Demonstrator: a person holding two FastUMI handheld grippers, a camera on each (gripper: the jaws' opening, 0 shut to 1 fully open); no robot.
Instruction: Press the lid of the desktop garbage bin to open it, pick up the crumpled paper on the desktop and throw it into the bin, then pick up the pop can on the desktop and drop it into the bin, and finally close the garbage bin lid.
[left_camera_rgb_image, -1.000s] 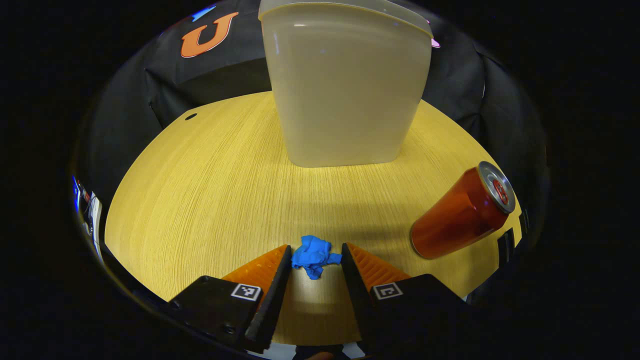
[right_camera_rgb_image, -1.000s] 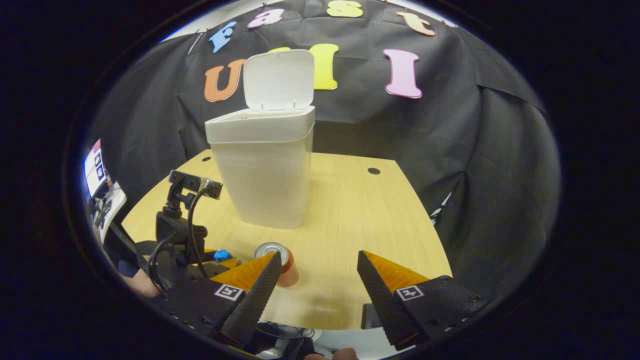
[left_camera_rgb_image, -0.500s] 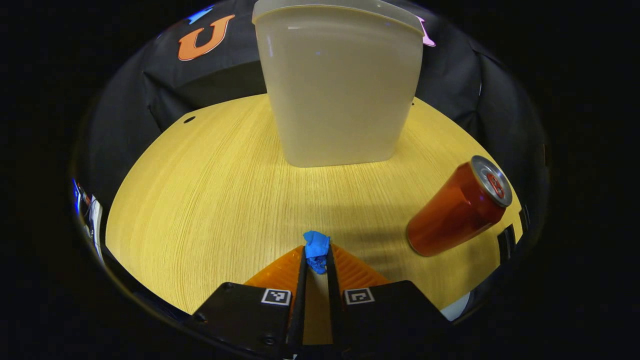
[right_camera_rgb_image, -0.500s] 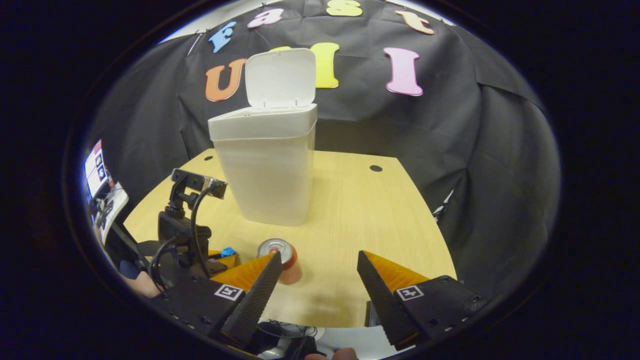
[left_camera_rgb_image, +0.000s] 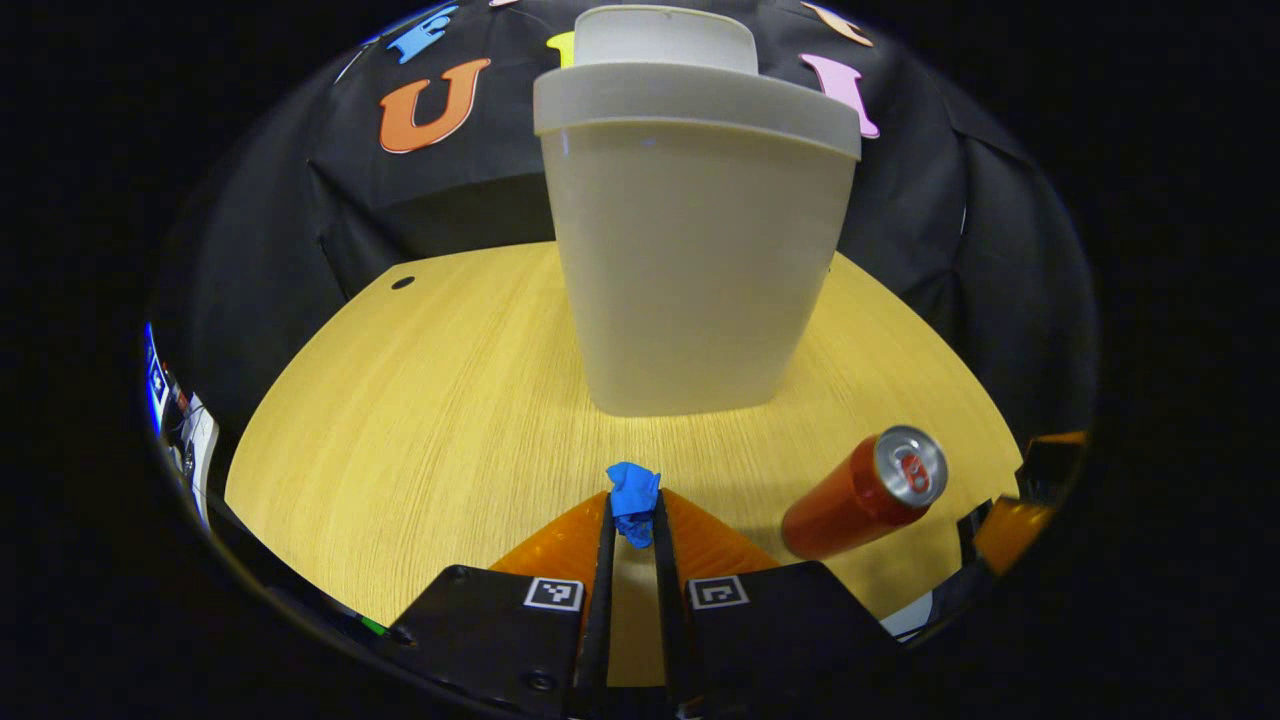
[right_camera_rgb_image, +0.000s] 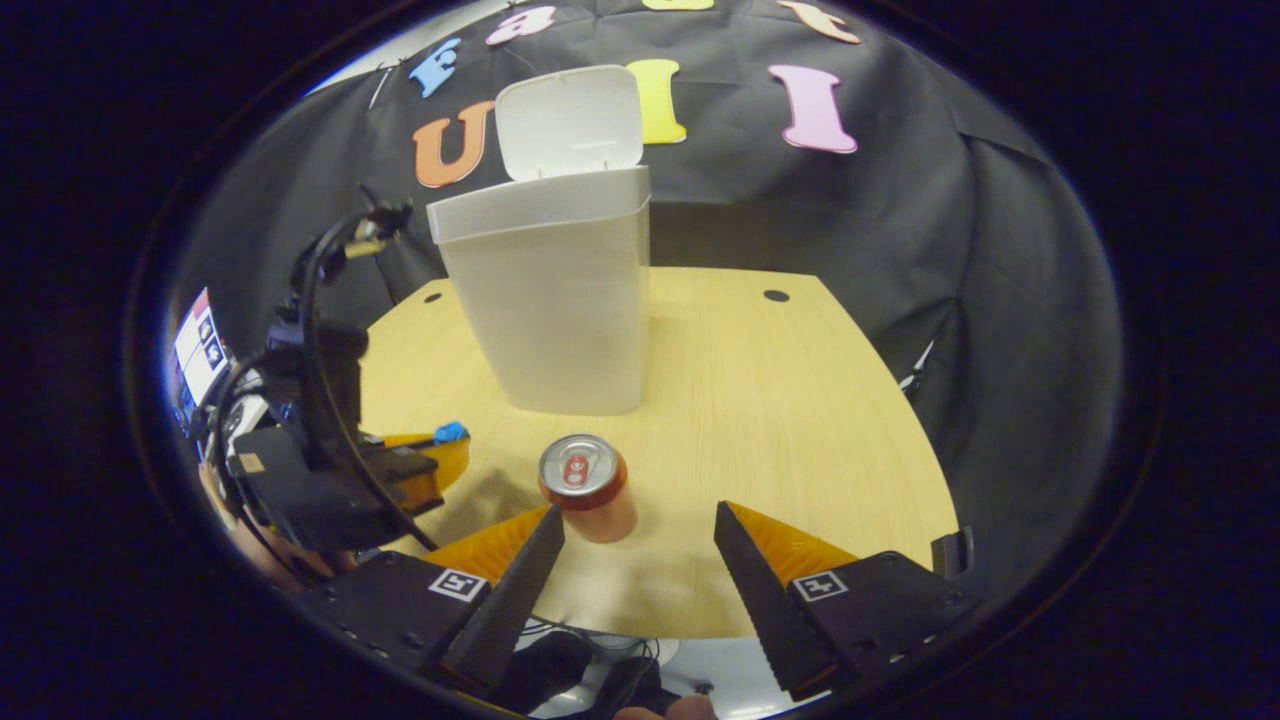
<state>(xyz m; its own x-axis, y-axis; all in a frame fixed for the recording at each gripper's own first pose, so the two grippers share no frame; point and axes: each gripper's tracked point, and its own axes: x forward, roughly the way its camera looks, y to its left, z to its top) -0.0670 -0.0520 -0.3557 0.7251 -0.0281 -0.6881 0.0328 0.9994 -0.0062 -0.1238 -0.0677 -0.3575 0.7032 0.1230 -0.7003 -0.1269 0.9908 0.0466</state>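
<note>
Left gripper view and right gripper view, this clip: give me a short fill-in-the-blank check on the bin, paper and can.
1. The bin's lid stands ____.
2. The left hand-held gripper is shut on the crumpled ____ paper.
3. The pop can stands ____ on the table, in front of the bin.
4. The right hand-held gripper has its jaws ____.

Missing words: open; blue; upright; open

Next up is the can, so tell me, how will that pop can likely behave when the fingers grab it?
The pop can stands upright, so a side nudge may tip it and let it roll. Its smooth metal wall probably slips and dents easily.
</note>
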